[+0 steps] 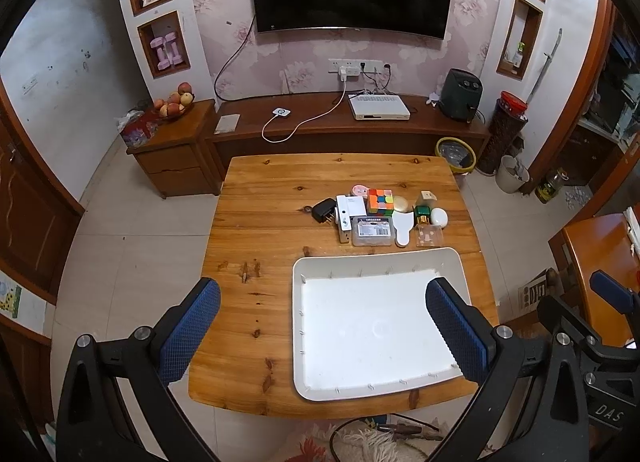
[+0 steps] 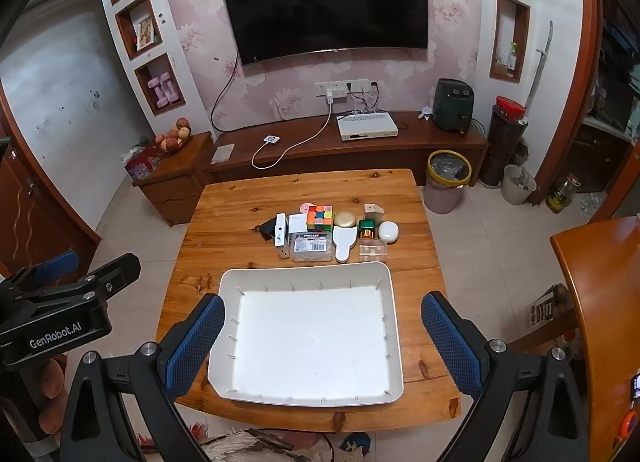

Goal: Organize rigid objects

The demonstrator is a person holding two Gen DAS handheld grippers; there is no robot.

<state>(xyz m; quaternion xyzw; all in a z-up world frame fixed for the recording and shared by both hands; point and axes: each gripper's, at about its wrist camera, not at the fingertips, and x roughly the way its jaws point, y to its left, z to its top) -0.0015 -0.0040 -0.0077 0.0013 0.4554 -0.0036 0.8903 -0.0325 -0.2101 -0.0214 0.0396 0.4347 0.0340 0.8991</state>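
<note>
**Waiting over an empty tray, with the small items still in a cluster**

Sitting in a tight cluster toward the far right of the table [image 2: 224, 221], just beyond the tray's far rim, are the rigid objects: a colour cube [image 2: 320, 217], a black plug adapter [image 2: 267, 230], a white power strip [image 2: 281, 236], a clear lidded box [image 2: 313, 248], a white paddle-shaped piece [image 2: 346, 244], a gold round compact [image 2: 345, 220], a white egg-shaped case [image 2: 389, 230] and a small clear case [image 2: 373, 250]. All look light and stiff. The cube offers flat opposite faces to pinch; the rounded case and compact look slippery and would probably need a hold across their widest part. The clear boxes may be brittle, so a gentle squeeze seems wise.

The white tray [image 2: 394, 302] lies at the table's near edge and holds nothing yet.

The left gripper [image 1: 322, 328] and the right gripper [image 2: 322, 340] both hover above the tray's near side, fingers spread wide and carrying nothing. A hand [image 2: 50, 402] holds the left tool.
</note>
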